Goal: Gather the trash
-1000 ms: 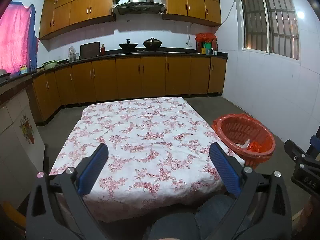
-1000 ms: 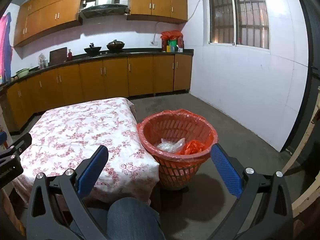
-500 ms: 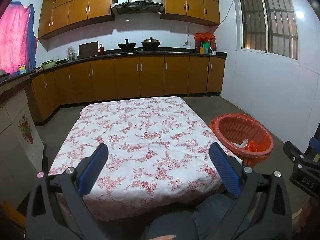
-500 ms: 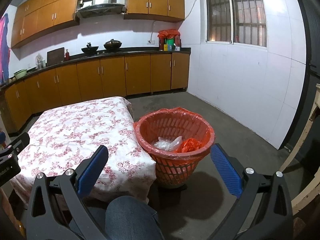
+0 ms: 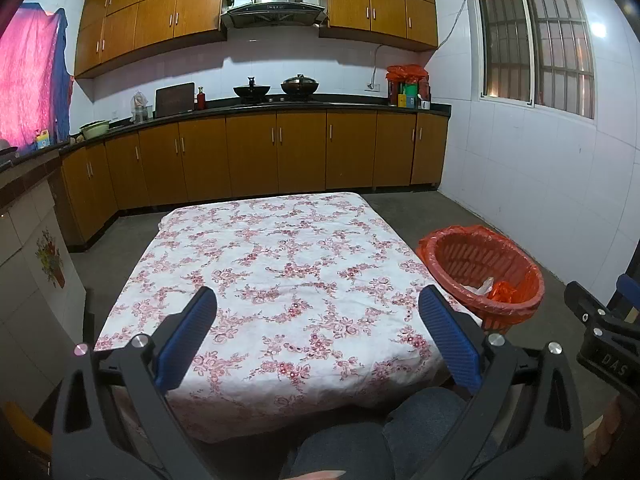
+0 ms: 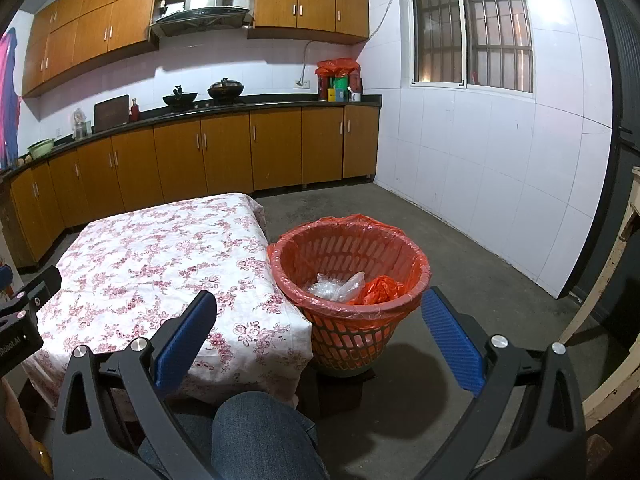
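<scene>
Right wrist view showed the orange trash basket (image 6: 348, 276) touching the desk's (image 6: 160, 256) edge; both grippers' fingers (image 6: 186, 336) (image 5: 188, 336) spread wide, empty.

Your left wrist camera looks forward from above your knee, over the near edge of the table (image 5: 280, 272), toward the far cabinets (image 5: 256, 156). The bin (image 5: 482, 276) is at its right side. Your right wrist camera sits lower and more to the right, near the bin (image 6: 348, 276), with the table (image 6: 160, 256) at its left. Both views share the table, the bin, the cabinets (image 6: 224, 152) and the window wall (image 6: 480, 152).
</scene>
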Available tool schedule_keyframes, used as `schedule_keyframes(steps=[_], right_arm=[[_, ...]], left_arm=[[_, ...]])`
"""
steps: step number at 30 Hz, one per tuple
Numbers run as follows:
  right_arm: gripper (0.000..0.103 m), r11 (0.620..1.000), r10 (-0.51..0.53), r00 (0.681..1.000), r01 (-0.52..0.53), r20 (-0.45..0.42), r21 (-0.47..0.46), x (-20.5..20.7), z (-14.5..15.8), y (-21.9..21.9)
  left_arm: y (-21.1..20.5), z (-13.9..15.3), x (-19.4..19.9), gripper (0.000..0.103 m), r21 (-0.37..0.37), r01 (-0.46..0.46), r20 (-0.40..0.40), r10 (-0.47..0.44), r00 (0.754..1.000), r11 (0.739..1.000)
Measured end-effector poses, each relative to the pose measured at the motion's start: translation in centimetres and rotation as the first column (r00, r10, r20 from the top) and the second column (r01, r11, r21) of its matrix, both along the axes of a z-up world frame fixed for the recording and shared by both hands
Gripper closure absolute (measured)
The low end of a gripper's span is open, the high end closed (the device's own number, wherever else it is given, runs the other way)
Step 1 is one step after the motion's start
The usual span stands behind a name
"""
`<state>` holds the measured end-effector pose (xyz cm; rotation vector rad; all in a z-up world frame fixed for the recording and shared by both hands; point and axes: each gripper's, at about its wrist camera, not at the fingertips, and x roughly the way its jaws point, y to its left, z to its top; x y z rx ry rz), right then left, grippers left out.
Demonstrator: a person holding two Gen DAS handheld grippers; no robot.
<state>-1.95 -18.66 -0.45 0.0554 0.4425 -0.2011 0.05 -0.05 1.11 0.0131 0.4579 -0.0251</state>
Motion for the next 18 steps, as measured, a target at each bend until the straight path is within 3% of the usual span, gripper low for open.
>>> schedule_keyframes(steps=[18], right_arm=[[0.002,1.000,-0.002,1.000,0.002,-0.006,0.001,-0.02,-0.12,0.02]], left_arm=[[-0.07,-0.26,0.25,0.004,-0.003,-0.001,-0.010,0.001,1.000,1.000]])
